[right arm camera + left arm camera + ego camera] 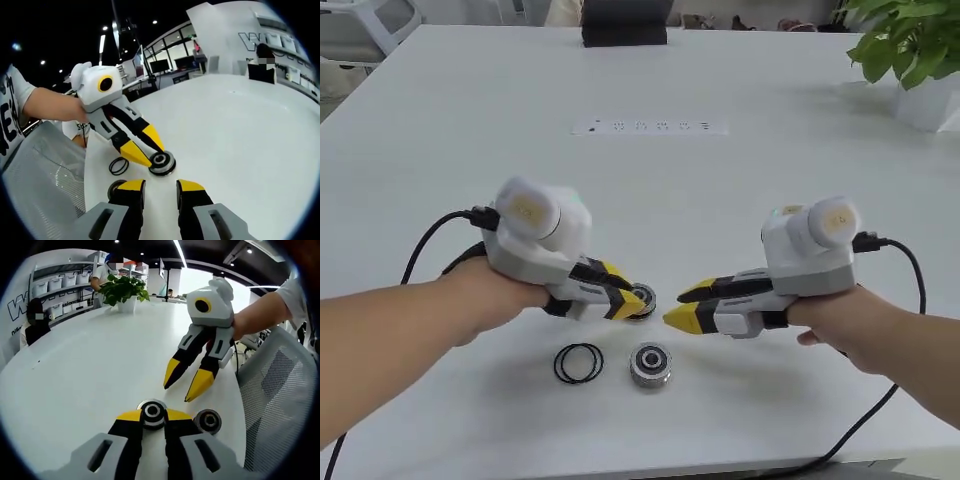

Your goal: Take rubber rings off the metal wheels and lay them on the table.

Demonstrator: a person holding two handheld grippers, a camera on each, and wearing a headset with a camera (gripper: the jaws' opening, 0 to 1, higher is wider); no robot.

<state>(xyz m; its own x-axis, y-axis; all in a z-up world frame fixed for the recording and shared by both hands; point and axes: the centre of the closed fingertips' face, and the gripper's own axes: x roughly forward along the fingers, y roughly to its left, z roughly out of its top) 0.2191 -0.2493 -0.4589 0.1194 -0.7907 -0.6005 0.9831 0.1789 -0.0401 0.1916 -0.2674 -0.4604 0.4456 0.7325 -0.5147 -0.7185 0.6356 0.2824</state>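
— On the white table (740, 180), close to our edge, what do we have in the left gripper (632, 300)?
— We have it clamped on a metal wheel (645, 297). In the left gripper view that wheel sits right between the yellow tips, low over the tabletop. Whether it touches the table, we cannot tell.
— And the right gripper (673, 306)?
— Released. Its jaws stand apart with nothing between them, and they point at the held wheel from just beside it, not touching.
— Where are the rubber rings (579, 362)?
— We see thin black rings lying flat on the table, overlapping, nearer to us than the left gripper. We cannot count them surely.
— Anything beside them?
— A second wheel (650, 364) lies flat just to their right, apart from them, below the gap between our two grippers.
— Does the held wheel carry a ring?
— We cannot tell; its rim is too small to read.
— Farther off?
— A power strip (650, 127) lies at mid-table, and a plant (908, 40) stands at the far right corner.
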